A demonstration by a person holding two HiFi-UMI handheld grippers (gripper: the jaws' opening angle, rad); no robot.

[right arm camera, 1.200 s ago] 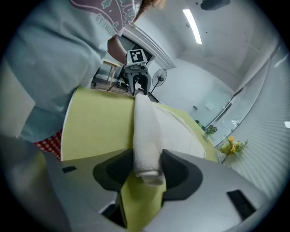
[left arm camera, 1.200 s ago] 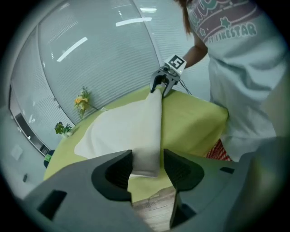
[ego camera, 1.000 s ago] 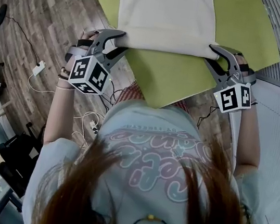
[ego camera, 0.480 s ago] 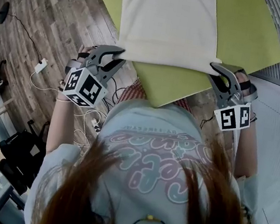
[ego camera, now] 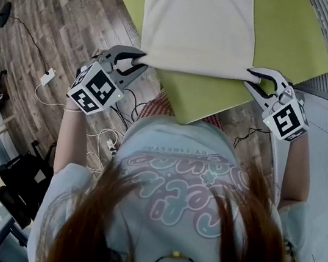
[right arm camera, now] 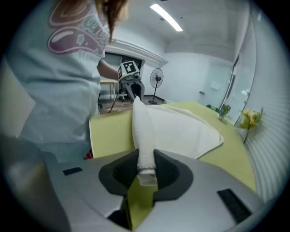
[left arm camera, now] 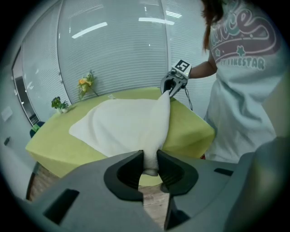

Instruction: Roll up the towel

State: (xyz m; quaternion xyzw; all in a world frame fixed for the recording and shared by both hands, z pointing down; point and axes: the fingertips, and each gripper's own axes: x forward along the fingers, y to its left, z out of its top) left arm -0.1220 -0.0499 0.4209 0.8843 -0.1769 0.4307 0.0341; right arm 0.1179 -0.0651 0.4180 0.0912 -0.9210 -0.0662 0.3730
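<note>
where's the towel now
Head view: the towel lies spread on the green table, near corners pinched by the left gripper and right gripper, whose jaws just closed on it.

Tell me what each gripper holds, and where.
The towel: left gripper on its near left corner, right gripper on its near right corner; both jaws just closed onto it.

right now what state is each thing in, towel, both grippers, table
towel: spread out on the table, not yet rolled, near edge pinched at both corners
left gripper: jaws have just been closing, shut on the towel's near left corner
right gripper: jaws have just been closing, shut on the towel's near right corner
table: green top, towel lying on it
</note>
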